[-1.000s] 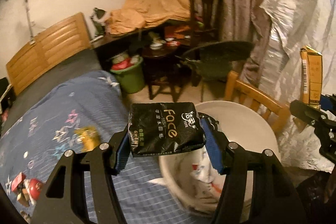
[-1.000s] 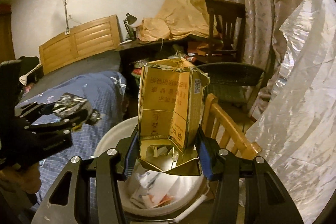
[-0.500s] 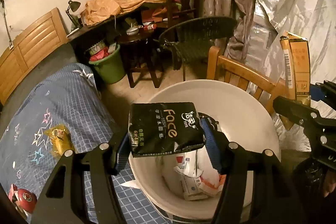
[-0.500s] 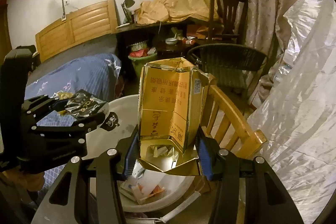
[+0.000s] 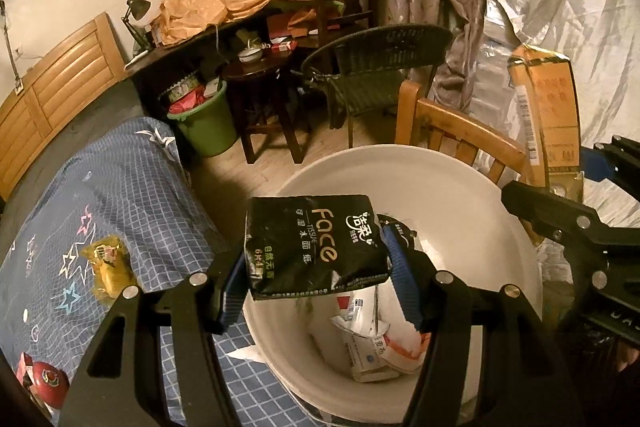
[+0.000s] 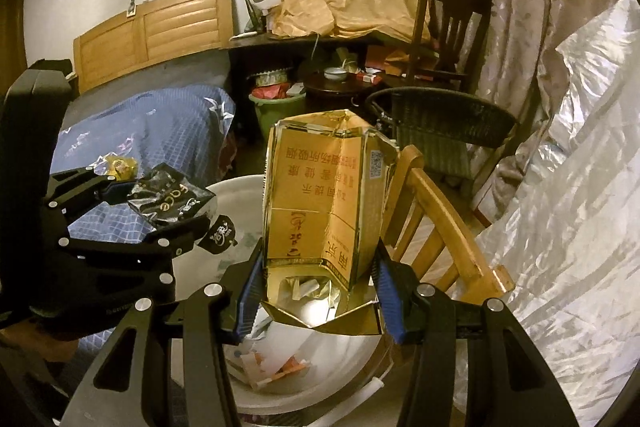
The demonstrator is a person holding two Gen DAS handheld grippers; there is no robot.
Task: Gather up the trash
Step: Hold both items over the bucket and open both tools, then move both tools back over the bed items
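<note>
My left gripper (image 5: 316, 277) is shut on a black tissue pack (image 5: 314, 247) marked "Face", held over the near rim of a white bin (image 5: 448, 183). The bin holds crumpled paper and wrappers (image 5: 380, 339). My right gripper (image 6: 316, 301) is shut on a tall golden carton (image 6: 324, 199), open at its lower end, held above the same bin (image 6: 240, 187). In the left wrist view the carton (image 5: 550, 115) and the right gripper show at the right edge. In the right wrist view the left gripper with the black pack (image 6: 168, 203) shows at the left.
A wooden chair (image 5: 456, 139) stands just behind the bin, a silver plastic sheet (image 6: 560, 187) to the right. The bed with a blue checked cover (image 5: 120, 195) carries a yellow wrapper (image 5: 108, 263) and a red item (image 5: 44, 383). A green bucket (image 5: 204, 123) and dark wicker chair (image 5: 380, 55) lie beyond.
Both grippers have come down and forward over the white bin with their items still held. The bin's inside and its trash now fill more of both views.
</note>
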